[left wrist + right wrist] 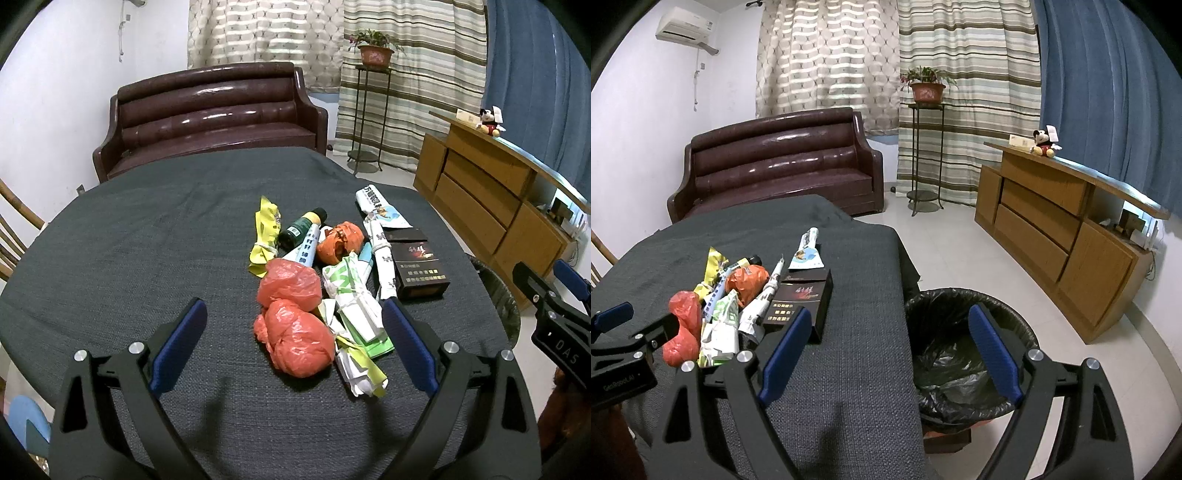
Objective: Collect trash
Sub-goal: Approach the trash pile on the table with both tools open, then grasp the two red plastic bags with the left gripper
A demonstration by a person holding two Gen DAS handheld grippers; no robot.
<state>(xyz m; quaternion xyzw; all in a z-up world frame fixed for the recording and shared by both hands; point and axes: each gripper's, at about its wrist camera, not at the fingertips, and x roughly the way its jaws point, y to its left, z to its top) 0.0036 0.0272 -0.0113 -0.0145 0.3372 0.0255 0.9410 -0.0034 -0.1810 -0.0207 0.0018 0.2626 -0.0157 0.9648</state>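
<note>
**A:** Two grippers, both with jaws spread wide and holding nothing. My left gripper (293, 347) hovers on the near side of the trash pile (332, 280), its blue pads flanking the nearest red plastic bag (299, 343) without touching it.

**B:** And the right?

**A:** My right gripper (890, 354) hangs over the table's edge, to the right of the pile, one finger above the grey cloth (849, 369) and the other above the bin (960, 369).

**B:** Contents of the pile?

**A:** A second red bag (290, 284) just behind the first; a tied white-and-green wrapper bundle (354, 306) to their right; a dark cigarette box (419, 269) at the pile's right edge; an orange bag (340, 242), a green bottle (301, 229), a yellow wrapper (266, 229) and rolled paper (380, 240) on its far side.

**B:** Progress?

**A:** I judge the task barely begun. The black-lined bin on the floor, right of the pile, looks empty apart from its liner, as far as I can see. Every item remains to be moved.
</note>
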